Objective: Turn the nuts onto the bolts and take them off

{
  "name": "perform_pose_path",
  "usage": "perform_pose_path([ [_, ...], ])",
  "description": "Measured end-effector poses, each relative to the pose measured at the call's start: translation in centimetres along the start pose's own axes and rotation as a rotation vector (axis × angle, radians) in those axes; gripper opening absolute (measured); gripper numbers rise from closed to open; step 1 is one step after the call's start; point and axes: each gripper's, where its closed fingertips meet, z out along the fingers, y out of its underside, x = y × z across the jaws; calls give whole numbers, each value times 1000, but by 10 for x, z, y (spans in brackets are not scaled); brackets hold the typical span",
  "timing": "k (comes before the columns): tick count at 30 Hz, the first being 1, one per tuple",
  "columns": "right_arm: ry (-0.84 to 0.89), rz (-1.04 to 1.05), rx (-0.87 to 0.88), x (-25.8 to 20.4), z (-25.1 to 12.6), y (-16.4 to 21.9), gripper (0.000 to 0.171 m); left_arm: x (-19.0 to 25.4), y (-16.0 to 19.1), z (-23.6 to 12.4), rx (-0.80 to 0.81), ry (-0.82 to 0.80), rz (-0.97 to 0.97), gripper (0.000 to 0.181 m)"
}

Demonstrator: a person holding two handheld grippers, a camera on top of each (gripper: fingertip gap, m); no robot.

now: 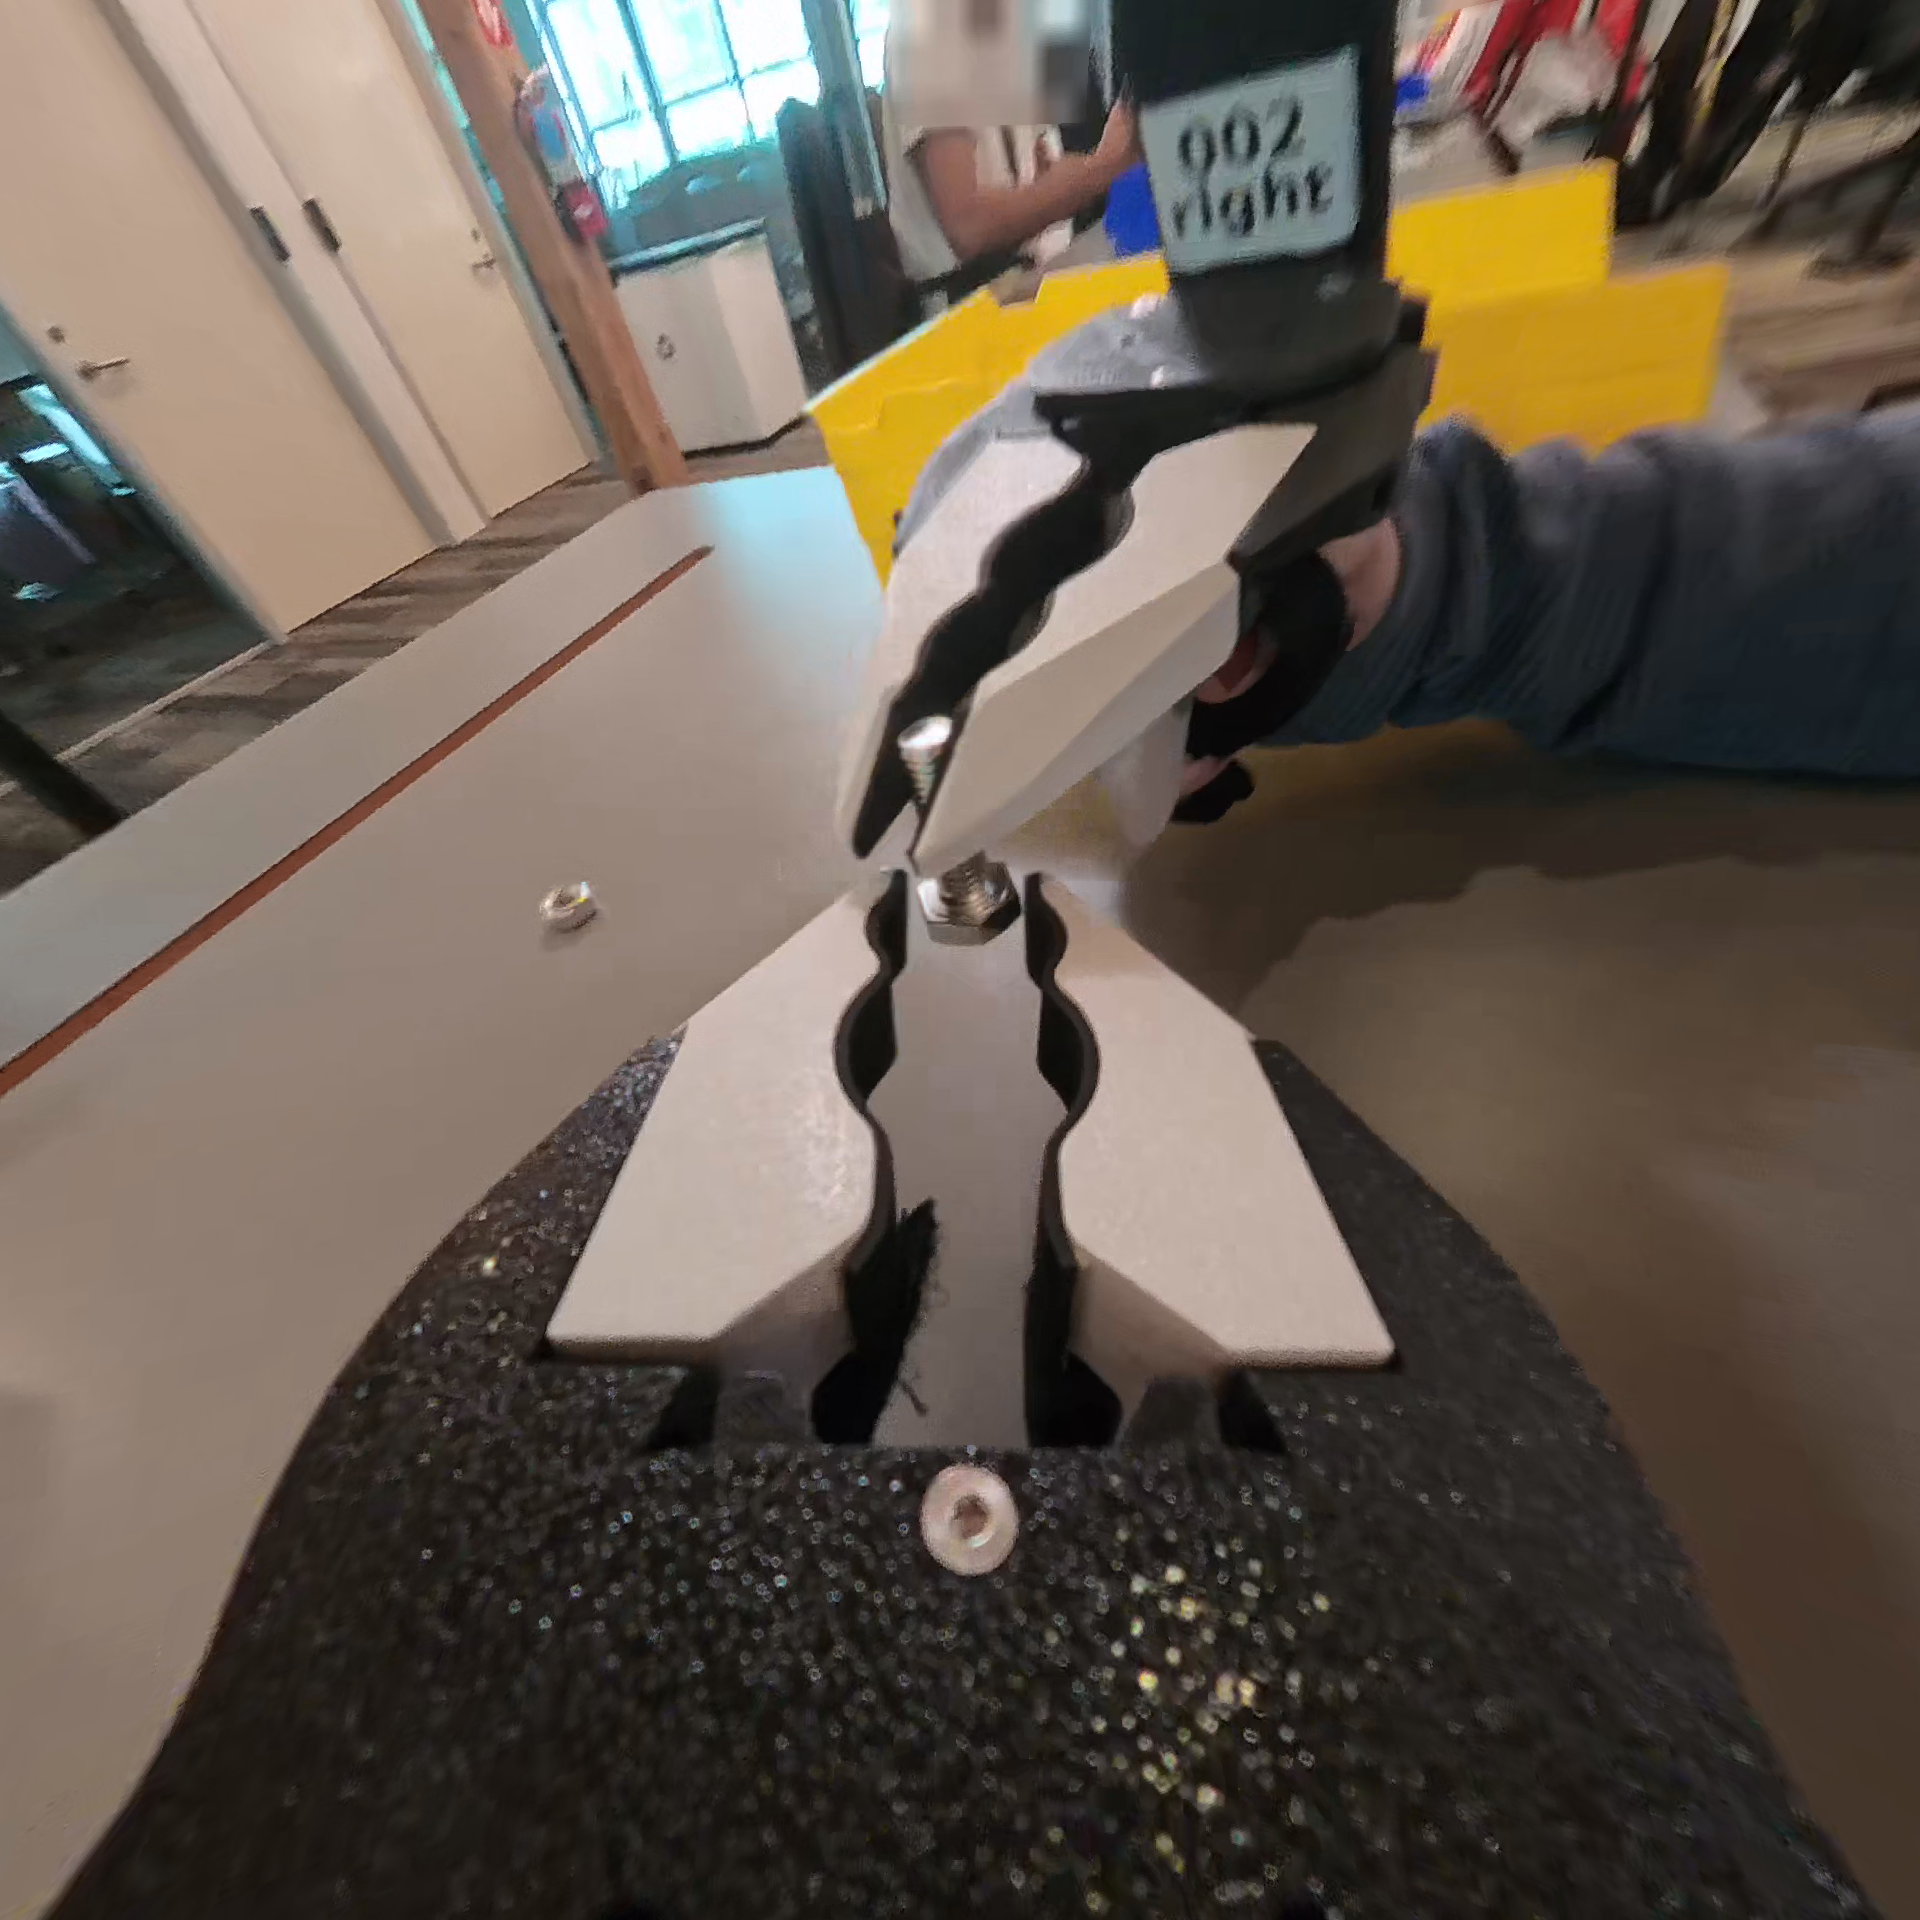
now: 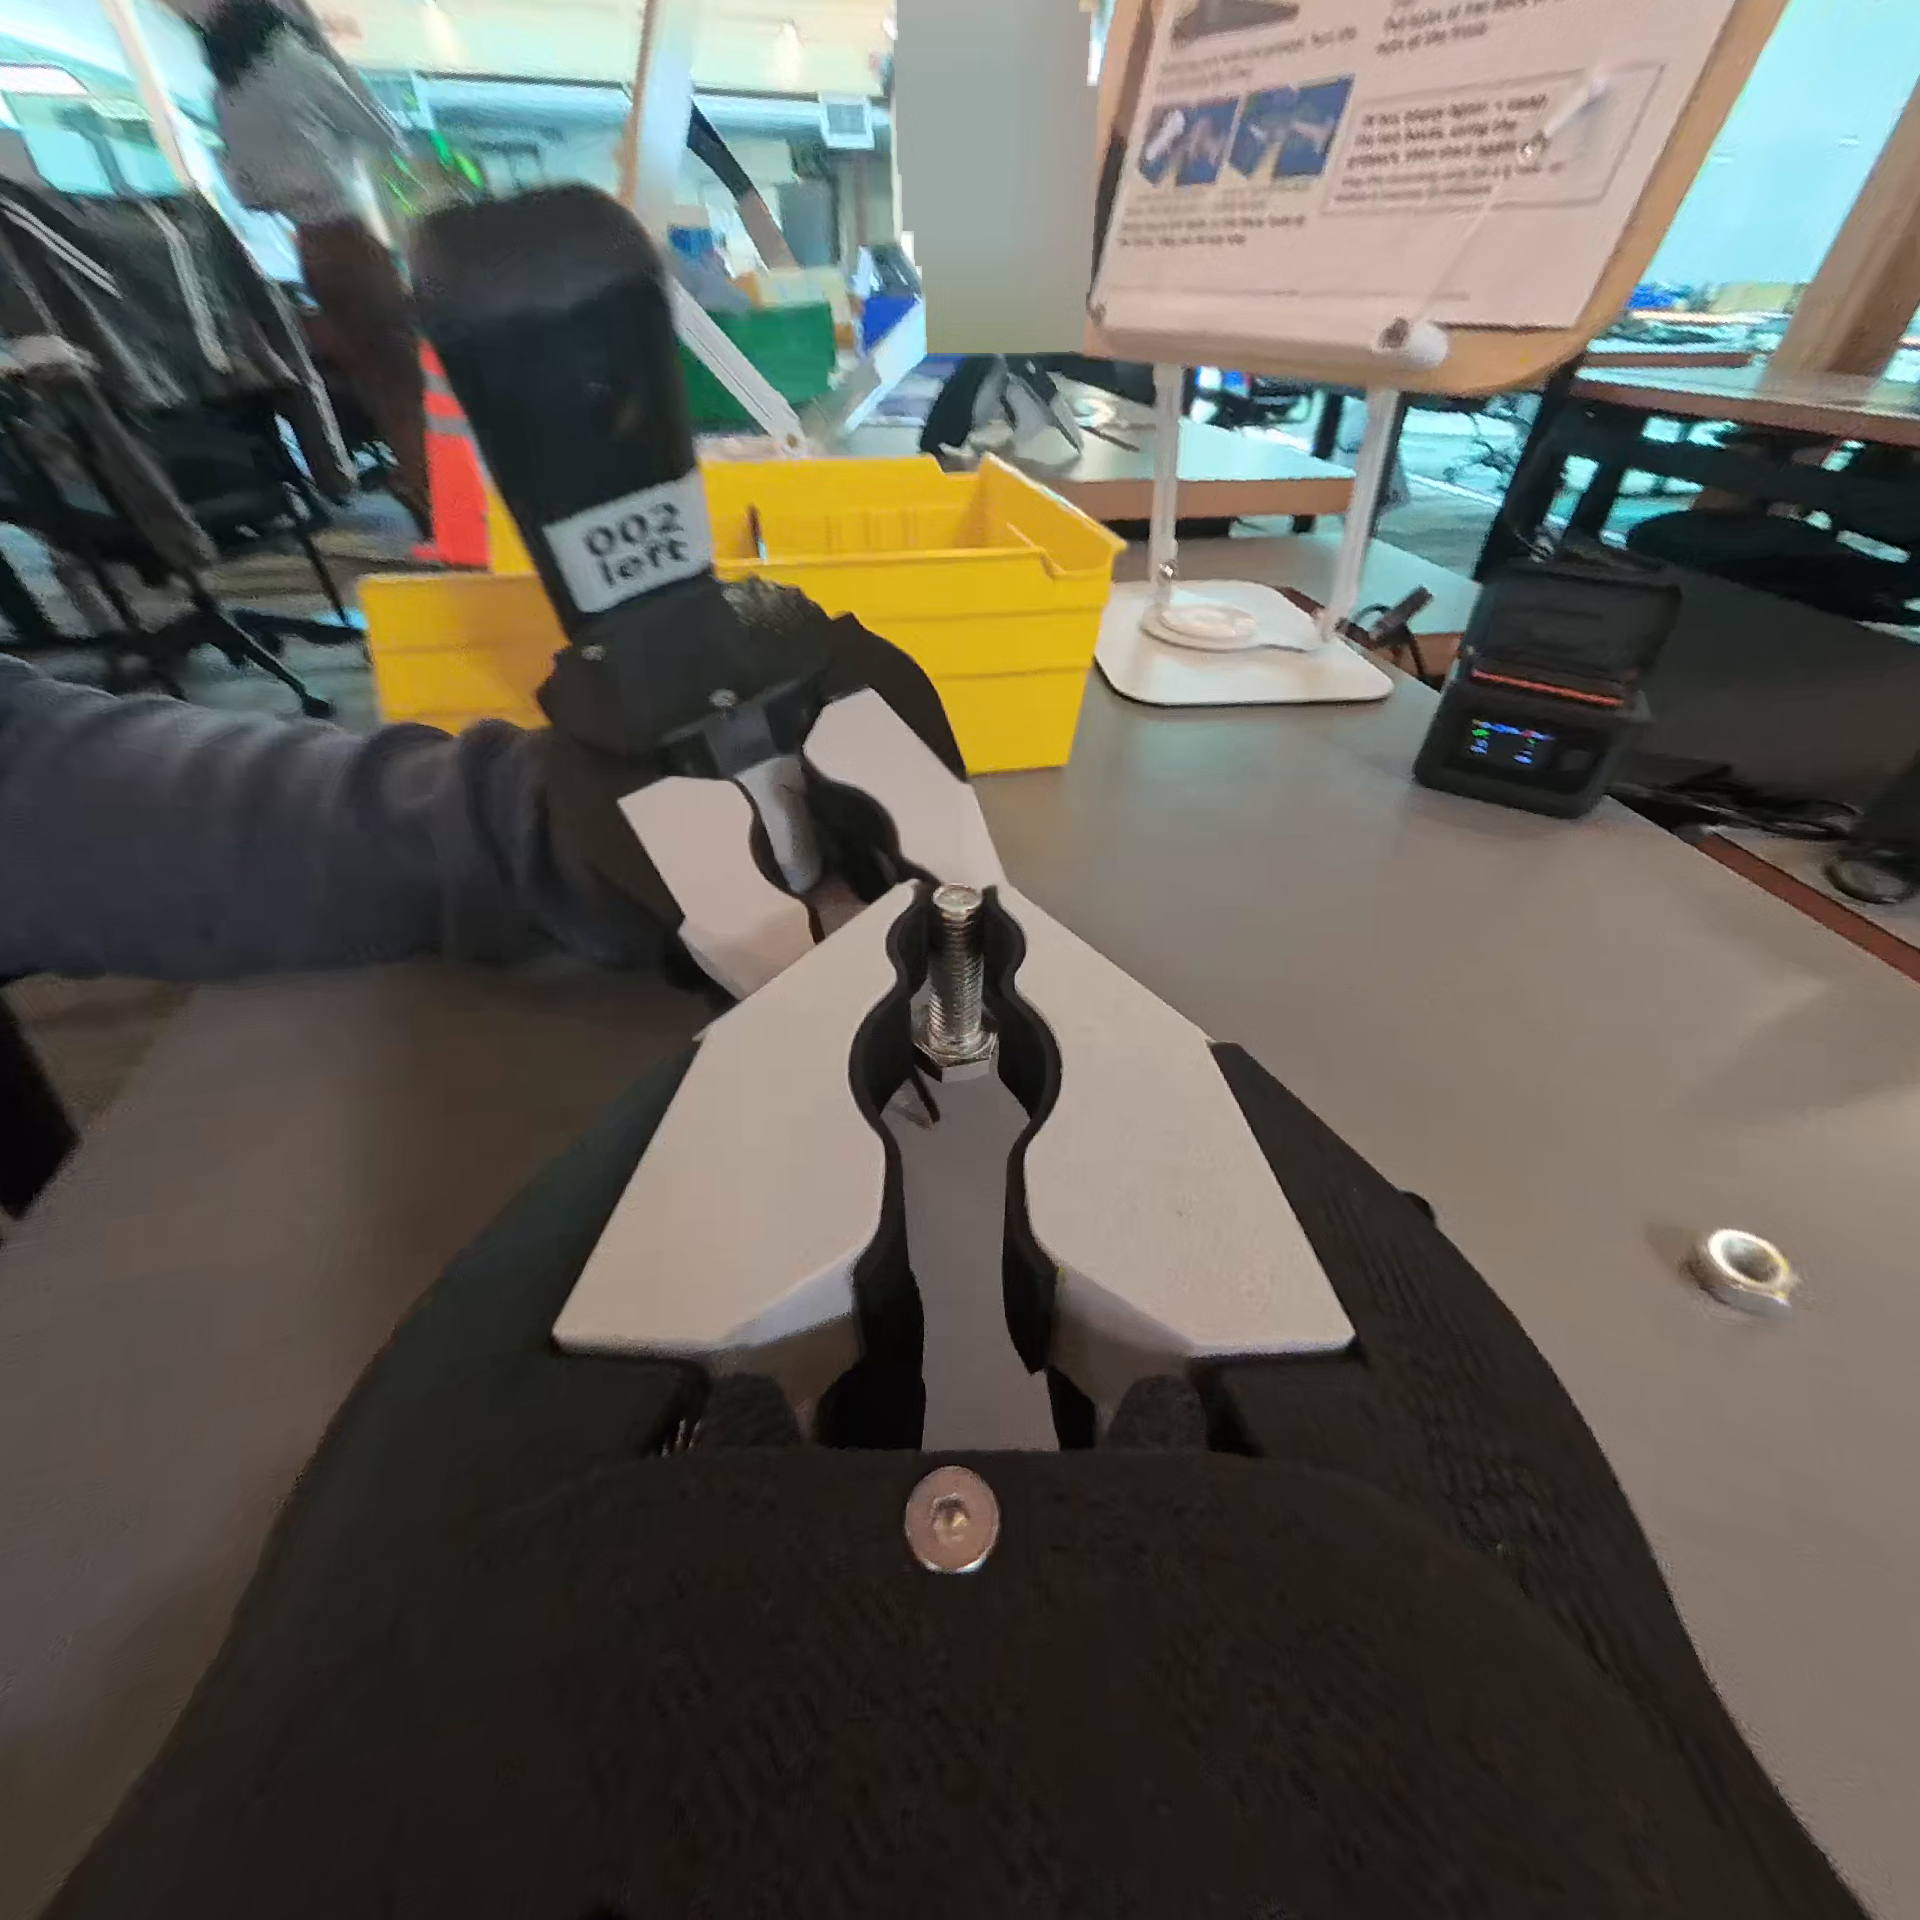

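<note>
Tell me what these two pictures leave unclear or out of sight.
- Left wrist view: whether the left gripper jaws actually pinch the nut on the bolt; the tips crowd it.
- Left wrist view: the bolt's middle, covered by the right gripper.
- Right wrist view: the left gripper's tips, behind the right gripper.
- Both views: the spare nut's threads, blurred.
- Right wrist view: the yellow bin's contents, behind its wall.

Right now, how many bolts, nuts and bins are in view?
Bolts: 1, held in the right gripper
Nuts: 2, one on the bolt between the left gripper fingers, one loose
Bins: 2, yellow
Total: 5
</note>
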Motion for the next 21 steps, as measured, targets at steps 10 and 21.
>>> perform_pose_path([
  [10, -175, 112, 150, -17, -16, -24, 7, 24, -23, -9, 151, 233, -165, 26],
  [21, -404, 234, 203, -45, -24, -35, 7, 48, -44, -24, 271, 524, -372, 18],
])
